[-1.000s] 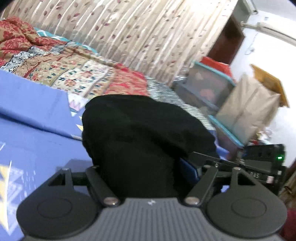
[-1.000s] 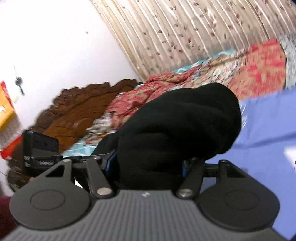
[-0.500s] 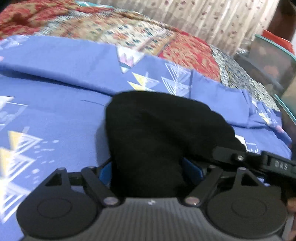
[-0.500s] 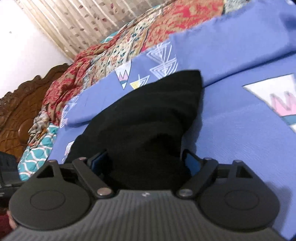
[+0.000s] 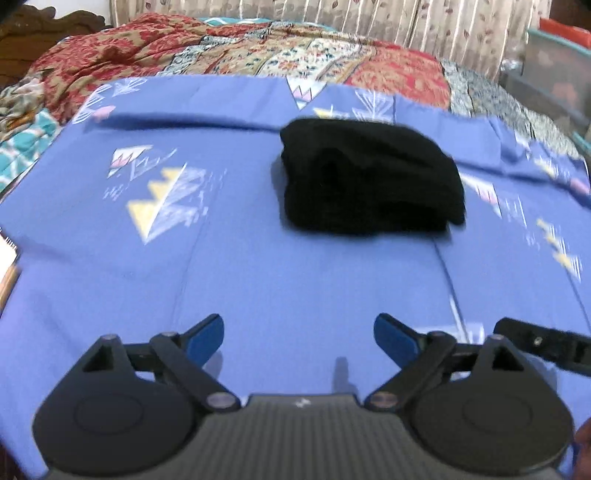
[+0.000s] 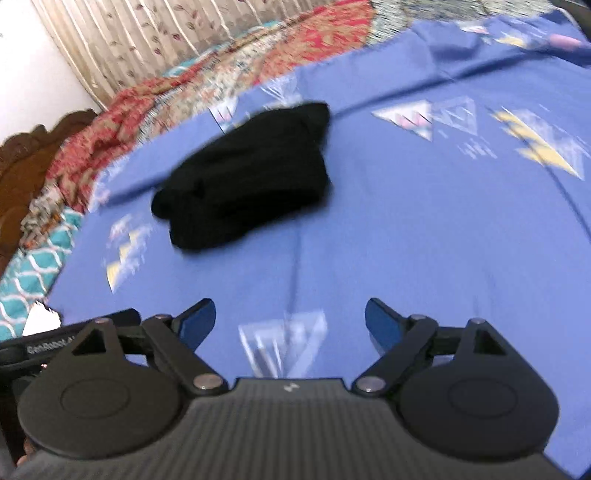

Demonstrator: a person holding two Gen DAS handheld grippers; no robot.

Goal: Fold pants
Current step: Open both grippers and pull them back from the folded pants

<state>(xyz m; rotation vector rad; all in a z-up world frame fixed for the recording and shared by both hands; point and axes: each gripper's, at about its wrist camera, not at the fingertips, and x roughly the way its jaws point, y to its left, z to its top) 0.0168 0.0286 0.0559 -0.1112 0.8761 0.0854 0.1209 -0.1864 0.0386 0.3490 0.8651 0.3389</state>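
The black pants (image 5: 369,181) lie folded in a compact bundle on the blue sheet (image 5: 258,277) of the bed. They also show in the right wrist view (image 6: 251,177), up and to the left. My left gripper (image 5: 298,339) is open and empty, well back from the bundle. My right gripper (image 6: 290,325) is open and empty too, also apart from the pants. Part of the right gripper (image 5: 546,347) shows at the right edge of the left wrist view.
A red patterned quilt (image 5: 229,48) lies along the far side of the bed, with curtains (image 5: 406,18) behind it. A carved wooden headboard (image 6: 22,162) stands at the left. Plastic storage boxes (image 5: 554,70) stand past the bed's far right.
Both grippers were shut on the black pants and carried them down onto the sheet. They have now opened, let go and pulled back from the bundle.
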